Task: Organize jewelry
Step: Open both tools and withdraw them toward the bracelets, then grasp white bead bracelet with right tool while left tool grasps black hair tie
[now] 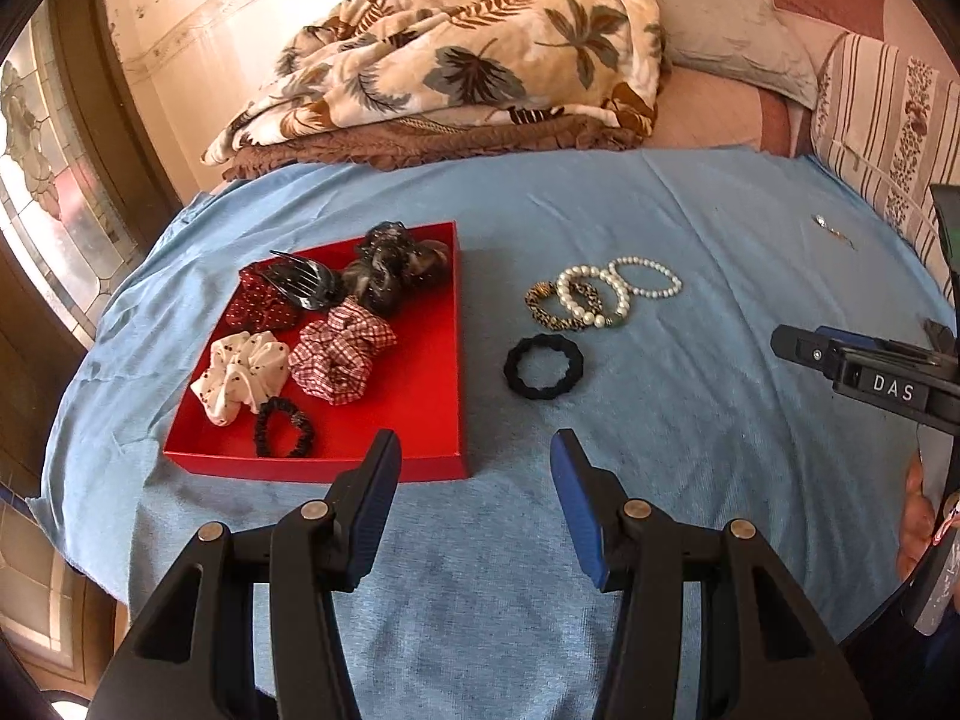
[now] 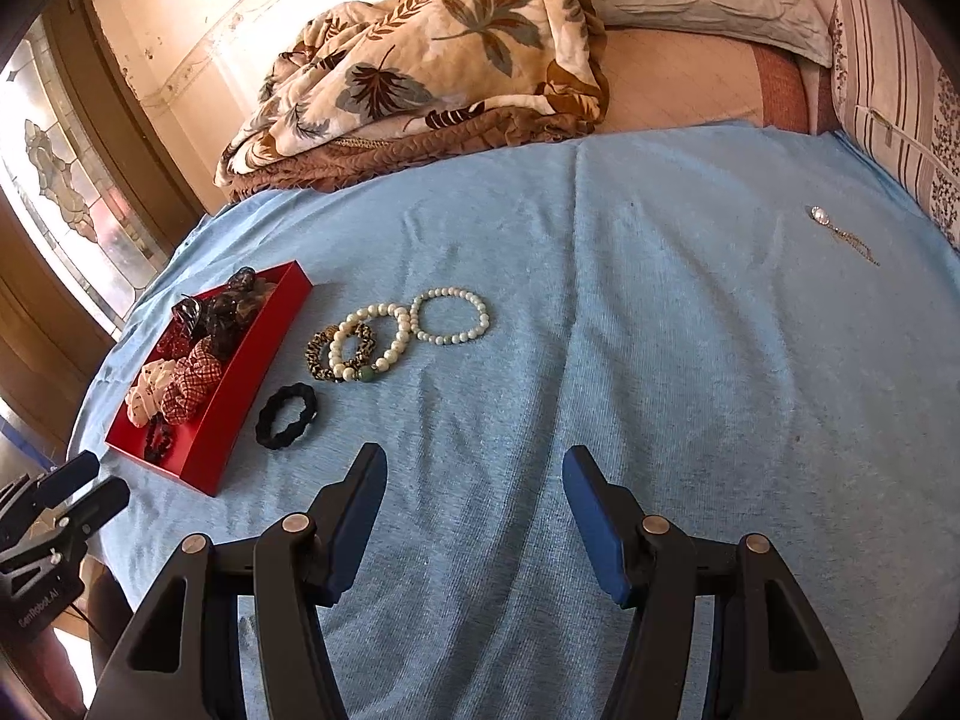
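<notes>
Nearest the lens, the left gripper [image 1: 474, 450] hangs above the light blue terry cloth [image 1: 660, 450] with its blue-padded black jaws spread and nothing between them, just off the near right corner of the shallow red cardboard tray [image 1: 420, 408]. Likewise the right gripper [image 2: 474, 468] is spread and empty over bare cloth near the front edge.

Tray contents: fabric scrunchies in cream, red check and dark prints, plus a black claw clip [image 1: 303, 285]. Beside the tray's right wall on the cloth lies a black braided hair tie [image 1: 543, 367]; just beyond it sits a cluster of pearl and leopard-print bead bracelets [image 1: 600, 294], overlapping. Well apart, toward the far right edge, lies a small pendant on a chain [image 2: 840, 234].

Behind the cloth: a leaf-print blanket [image 1: 468, 60], pillows, a stained-glass window at left.
</notes>
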{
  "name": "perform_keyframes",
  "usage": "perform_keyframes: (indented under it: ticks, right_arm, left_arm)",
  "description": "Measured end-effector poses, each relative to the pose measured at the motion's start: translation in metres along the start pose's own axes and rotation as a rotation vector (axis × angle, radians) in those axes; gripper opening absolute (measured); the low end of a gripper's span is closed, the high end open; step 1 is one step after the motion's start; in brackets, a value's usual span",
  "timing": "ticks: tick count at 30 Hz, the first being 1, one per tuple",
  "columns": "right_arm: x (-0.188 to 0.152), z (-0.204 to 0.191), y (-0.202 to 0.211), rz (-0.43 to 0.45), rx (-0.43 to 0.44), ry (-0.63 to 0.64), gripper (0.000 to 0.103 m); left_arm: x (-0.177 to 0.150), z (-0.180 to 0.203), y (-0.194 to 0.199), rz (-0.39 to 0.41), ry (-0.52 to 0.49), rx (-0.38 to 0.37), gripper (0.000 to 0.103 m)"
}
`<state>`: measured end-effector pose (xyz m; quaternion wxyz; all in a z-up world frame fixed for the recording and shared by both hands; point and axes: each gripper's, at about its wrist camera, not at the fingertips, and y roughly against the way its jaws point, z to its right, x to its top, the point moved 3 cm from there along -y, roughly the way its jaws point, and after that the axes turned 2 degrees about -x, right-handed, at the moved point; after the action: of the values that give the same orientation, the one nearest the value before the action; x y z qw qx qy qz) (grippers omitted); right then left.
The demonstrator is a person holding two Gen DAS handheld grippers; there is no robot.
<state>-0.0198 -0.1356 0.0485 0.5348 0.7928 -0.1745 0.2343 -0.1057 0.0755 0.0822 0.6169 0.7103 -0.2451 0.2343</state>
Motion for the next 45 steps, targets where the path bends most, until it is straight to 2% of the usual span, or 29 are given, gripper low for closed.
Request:
perform_keyframes:
  ticks: [8,13,17,23,26,28,30,33,37,41,45]
  right_arm:
    - [0.001,0.001,-0.014,-0.020,-0.003,0.000,0.066]
    - [0.008,0.000,-0.030,-0.025,-0.025,0.019,0.066]
    - [0.027,-0.003,-0.050,-0.015,-0.035,0.036,0.066]
    - [0.059,-0.013,-0.091,-0.026,-0.088,0.093,0.065]
    - [0.069,-0.017,-0.112,-0.047,-0.126,0.128,0.056]
    - [0.071,-0.019,-0.123,-0.066,-0.142,0.154,0.050]
    - [0.070,-0.019,-0.131,-0.083,-0.187,0.185,0.036]
    - [0.068,-0.014,-0.125,-0.095,-0.217,0.183,0.026]
    - [0.057,0.006,-0.107,-0.119,-0.252,0.160,0.023]
    - [0.035,0.037,-0.078,-0.146,-0.283,0.132,0.023]
    - [0.016,0.059,-0.052,-0.161,-0.267,0.104,0.023]
  left_arm:
    - [0.001,0.007,-0.021,-0.041,-0.007,-0.030,0.051]
    - [0.010,0.010,-0.048,-0.066,0.019,-0.104,0.051]
    - [0.023,0.019,-0.076,-0.081,0.036,-0.189,0.051]
    - [0.035,0.032,-0.120,-0.153,0.049,-0.256,0.051]
    - [0.033,0.041,-0.133,-0.187,0.034,-0.275,0.051]
    - [0.032,0.047,-0.133,-0.188,0.023,-0.294,0.051]
    - [0.030,0.055,-0.130,-0.199,0.030,-0.363,0.051]
    - [0.028,0.069,-0.123,-0.217,0.009,-0.435,0.051]
    - [0.021,0.079,-0.102,-0.240,0.006,-0.552,0.050]
    - [0.021,0.061,-0.071,-0.167,0.013,-0.547,0.050]
    - [0.027,0.030,-0.066,-0.131,0.075,-0.475,0.050]
